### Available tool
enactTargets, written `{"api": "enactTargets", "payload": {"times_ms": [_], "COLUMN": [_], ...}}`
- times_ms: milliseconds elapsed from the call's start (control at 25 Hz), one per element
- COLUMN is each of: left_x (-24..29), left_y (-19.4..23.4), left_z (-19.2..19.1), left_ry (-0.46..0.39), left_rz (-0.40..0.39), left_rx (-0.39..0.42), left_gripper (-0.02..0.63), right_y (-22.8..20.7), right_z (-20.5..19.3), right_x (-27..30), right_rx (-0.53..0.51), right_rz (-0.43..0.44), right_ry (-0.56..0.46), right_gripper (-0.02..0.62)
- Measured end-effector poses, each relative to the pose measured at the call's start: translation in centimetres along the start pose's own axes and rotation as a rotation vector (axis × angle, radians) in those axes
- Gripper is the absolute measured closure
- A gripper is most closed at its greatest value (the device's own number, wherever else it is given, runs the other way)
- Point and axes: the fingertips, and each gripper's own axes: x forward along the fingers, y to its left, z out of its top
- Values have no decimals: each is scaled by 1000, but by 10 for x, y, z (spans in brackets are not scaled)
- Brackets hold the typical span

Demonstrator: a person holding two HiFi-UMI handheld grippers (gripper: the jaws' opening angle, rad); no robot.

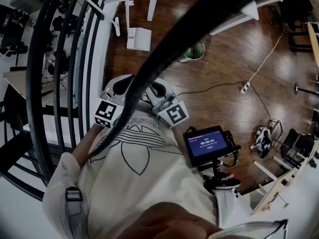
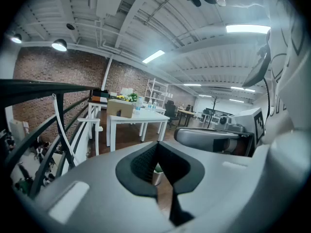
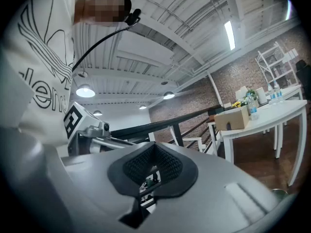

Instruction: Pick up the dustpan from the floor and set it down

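At far left of the head view, a black railing [image 1: 60, 83] curves down past the person. Just R of it, near the top, the dustpan [image 1: 138, 38] sits on the wood floor [image 1: 224, 63]. It is white w/ its handle upright, and it is well apart from both tools.

Lower down, close to the chest of a white shirt [image 1: 144, 178], the L tool [image 1: 121, 82] and R tool [image 1: 160, 87] sit side by side, near each other. Each has its marker cube toward the person. A thick black cable [image 1: 199, 24] runs diagonally across the view in front of both tools.

Further R, a green bin [image 1: 195, 51] stands on the floor w/ a power strip [image 1: 244, 87] beyond it. A lit screen [image 1: 207, 144] hangs at the person's R side.

In the left gripper view, the L tool's jaws are together, pads meeting, w/ nothing between them. Past the tips stands a white tabletop [image 2: 133, 118] carrying a cardboard box [image 2: 120, 108]. The bin shows low in the gap under the pads, and the R tool's body fills the R side of that view.

In the right gripper view, the R tool's jaws are likewise together and empty. The L tool's cube shows at left, the railing runs behind the tips, and the tabletop w/ the box sits at R.
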Motion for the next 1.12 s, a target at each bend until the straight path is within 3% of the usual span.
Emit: {"api": "enactTargets", "payload": {"times_ms": [160, 360, 480, 640, 760, 920, 1000, 1080, 1120], "left_x": [10, 34, 51, 78, 94, 118, 135, 158, 174], "left_y": [21, 56, 93, 155, 192, 203, 204, 221, 237], "left_z": [1, 16, 41, 66, 72, 53, 33, 9, -2], "left_ry": [-20, -8, -39, -59, -45, -1, 28, 52, 67], "left_rz": [43, 13, 6, -14, -44, -77, -47, 23, 55], "left_rx": [-50, -82, -74, -143, -88, -54, -32, 46, 86], "left_gripper": [586, 586, 586, 586, 586, 586, 586, 584, 445], "right_y": [-22, -44, -58, -98, -112, -127, -138, -151, -156], "right_z": [7, 1, 13, 21, 33, 31, 25, 19, 16], "right_x": [4, 43, 87, 140, 171, 171, 156, 140, 136], "right_rx": [-13, 9, -5, 10, 6, 14, 20, 28, 37], "right_rz": [-31, -30, 2, -46, -80, -114, -143, -173, -182], "right_ry": [-19, 45, 72, 138, 140, 138, 134, 140, 141], "right_gripper": [593, 594, 592, 592, 592, 592, 592, 592, 593]}}
